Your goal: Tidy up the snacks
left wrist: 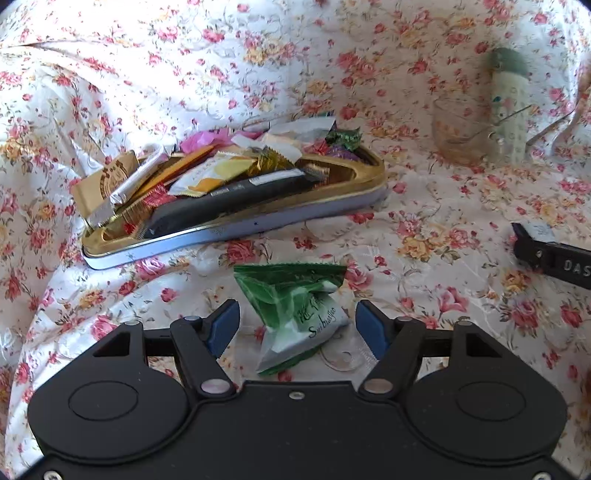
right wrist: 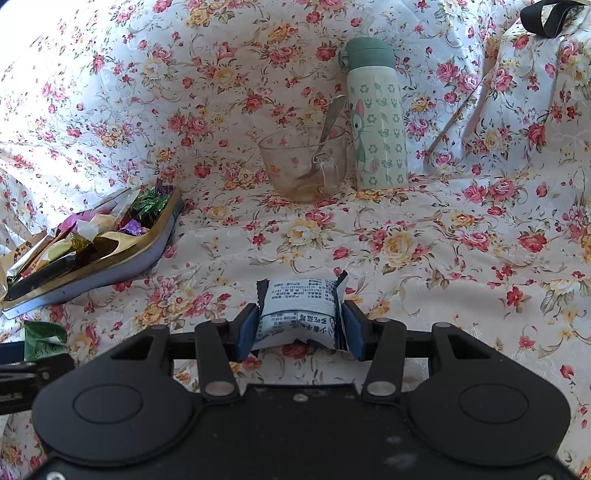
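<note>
A green and white snack packet (left wrist: 295, 314) lies on the floral cloth between the blue pads of my open left gripper (left wrist: 297, 326), touching neither pad. Beyond it stands a gold-rimmed tin tray (left wrist: 354, 181) piled with several wrapped snacks. My right gripper (right wrist: 300, 326) is shut on a small white and blue snack packet (right wrist: 301, 306) with black edges, held just above the cloth. The tray (right wrist: 162, 229) lies to its left, and the green packet (right wrist: 44, 338) shows at the lower left. The right gripper's finger (left wrist: 546, 254) shows at the right edge of the left wrist view.
A glass cup (right wrist: 303, 166) with a spoon and a pale green cat-print bottle (right wrist: 376, 122) stand at the back on the cloth; both also show in the left wrist view, cup (left wrist: 461, 136) and bottle (left wrist: 508, 103). A black strap (right wrist: 550, 16) lies at the far right.
</note>
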Demonstrator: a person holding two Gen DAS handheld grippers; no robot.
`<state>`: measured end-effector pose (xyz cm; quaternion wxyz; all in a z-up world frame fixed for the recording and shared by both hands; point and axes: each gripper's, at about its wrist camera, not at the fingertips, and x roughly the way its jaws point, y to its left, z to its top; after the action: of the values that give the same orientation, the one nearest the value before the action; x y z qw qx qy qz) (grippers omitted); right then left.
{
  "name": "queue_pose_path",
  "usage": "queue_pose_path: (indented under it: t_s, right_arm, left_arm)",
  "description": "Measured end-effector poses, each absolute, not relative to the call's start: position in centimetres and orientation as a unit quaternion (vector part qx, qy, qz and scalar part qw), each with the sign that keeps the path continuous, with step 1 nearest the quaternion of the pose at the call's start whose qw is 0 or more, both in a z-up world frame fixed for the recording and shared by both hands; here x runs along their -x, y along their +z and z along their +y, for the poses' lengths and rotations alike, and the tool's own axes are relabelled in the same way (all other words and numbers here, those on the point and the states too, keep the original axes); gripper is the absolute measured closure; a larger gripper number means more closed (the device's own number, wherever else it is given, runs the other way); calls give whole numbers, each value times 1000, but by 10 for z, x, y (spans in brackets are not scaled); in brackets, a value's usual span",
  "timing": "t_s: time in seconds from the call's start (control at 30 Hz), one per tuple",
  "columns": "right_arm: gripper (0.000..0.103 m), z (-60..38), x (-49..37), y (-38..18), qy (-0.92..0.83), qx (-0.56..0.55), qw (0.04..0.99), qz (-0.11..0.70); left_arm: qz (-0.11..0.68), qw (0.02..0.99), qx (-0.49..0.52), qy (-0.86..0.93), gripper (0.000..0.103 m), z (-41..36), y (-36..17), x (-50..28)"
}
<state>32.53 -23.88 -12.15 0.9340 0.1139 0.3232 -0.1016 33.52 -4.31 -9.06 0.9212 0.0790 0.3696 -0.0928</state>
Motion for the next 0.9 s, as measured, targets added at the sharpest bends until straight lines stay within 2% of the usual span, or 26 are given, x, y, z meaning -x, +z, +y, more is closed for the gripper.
queue_pose_path:
  t_s: [0.13,0.3,0.47,0.5,0.63,0.9]
  right_arm:
    - [52,-239,-325,-122,-101,-116,934,323]
    - [52,-238,-326,-122,-103,-114,934,324]
    - [52,-238,-326,-122,-103,-112,934,324]
    - [52,-238,-326,-122,-103,-112,934,324]
    - [52,-238,-326,-122,-102,-112,934,324]
    - [52,-239,-326,-122,-102,-114,934,324]
  left_arm:
    - [364,923,-87,-89,31,-45,-95,-331]
    - [372,924,-49,-76,31,-38,-90,-339]
    - [379,921,-37,-77,52,-38,-91,-342]
    - [385,918,-33,-83,54,-38,-91,-343]
    - [391,916,-18,-86,58,-37,-88,-342]
    - [406,910,10,-87,58,-34,-70,-328]
